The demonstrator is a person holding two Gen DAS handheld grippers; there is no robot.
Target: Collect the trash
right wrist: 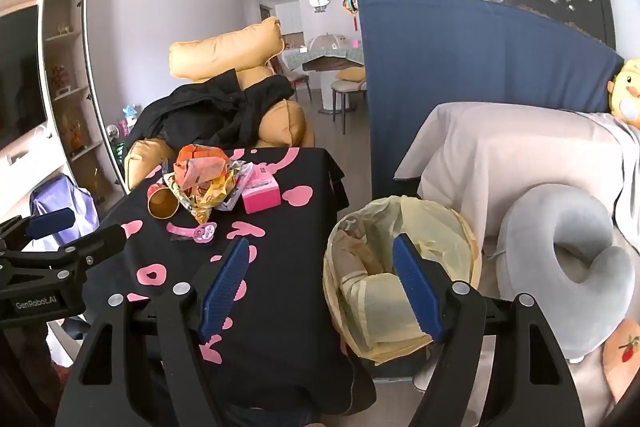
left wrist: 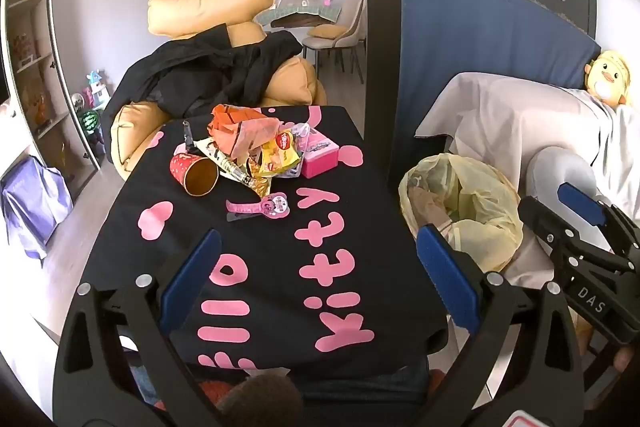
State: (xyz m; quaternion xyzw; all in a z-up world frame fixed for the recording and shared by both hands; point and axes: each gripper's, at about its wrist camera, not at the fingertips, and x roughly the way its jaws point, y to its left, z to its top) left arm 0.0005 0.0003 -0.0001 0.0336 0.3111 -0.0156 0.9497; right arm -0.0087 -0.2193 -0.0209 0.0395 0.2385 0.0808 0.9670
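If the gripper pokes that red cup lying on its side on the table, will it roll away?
Probably. The red cup lies on its side with its round mouth open, so a nudge would likely roll it, curving since it looks tapered. It seems empty and paper-like, so probably light and easy to crush. The wrappers touching it may stop it one way.

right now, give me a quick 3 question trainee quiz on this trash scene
1. True or false: the left claw is shut on a wrapper.
2. Which lies nearest the claws on the black tablecloth? A pink box B pink hair clip C paper cup
3. Fill in: the bin beside the table is lined with a ___ bag.

Key:
1. False; both it and the right claw are open and empty.
2. B, the pink hair clip; the paper cup and pink box sit farther back by the wrapper pile.
3. Yellow; see the bin.
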